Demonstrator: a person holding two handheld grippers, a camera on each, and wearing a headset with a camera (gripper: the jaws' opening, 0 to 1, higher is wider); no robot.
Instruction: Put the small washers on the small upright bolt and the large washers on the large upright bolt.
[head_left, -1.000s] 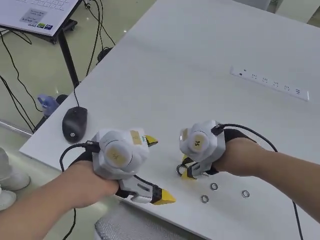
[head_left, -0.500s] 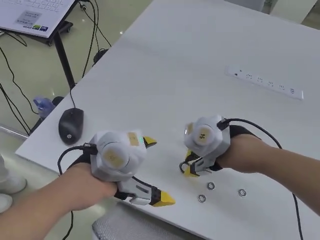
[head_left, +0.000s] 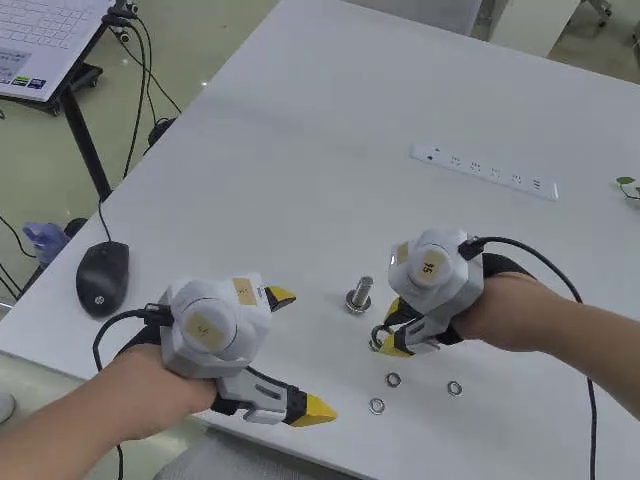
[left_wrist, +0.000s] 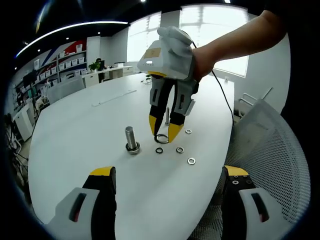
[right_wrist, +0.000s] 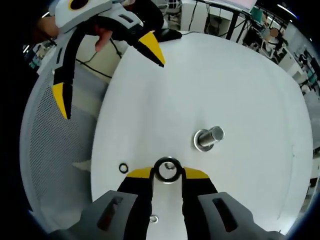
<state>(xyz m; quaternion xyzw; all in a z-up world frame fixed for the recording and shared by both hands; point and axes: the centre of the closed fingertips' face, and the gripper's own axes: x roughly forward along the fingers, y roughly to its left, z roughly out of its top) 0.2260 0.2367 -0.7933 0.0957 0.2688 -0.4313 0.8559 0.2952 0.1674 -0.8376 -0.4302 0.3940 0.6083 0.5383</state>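
Head view, left gripper (head_left: 300, 352): its jaws are wide apart and hold nothing. It is at the near edge of the white surface (head_left: 300, 150).
Head view, right gripper (head_left: 388, 343): it is closed on a big washer (head_left: 377, 339), just beside the upright bolt (head_left: 360, 294).
Head view, small washers (head_left: 393, 380): three lie flat on the surface near the right gripper.
Left gripper view, big washer (left_wrist: 162, 138): it is pinched in the right gripper's (left_wrist: 164, 131) yellow tips, low and to the right of the bolt (left_wrist: 131, 139).
Right gripper view, big washer (right_wrist: 167, 170): it sits between the two jaws. The bolt (right_wrist: 209, 137) stands near, not touching it.
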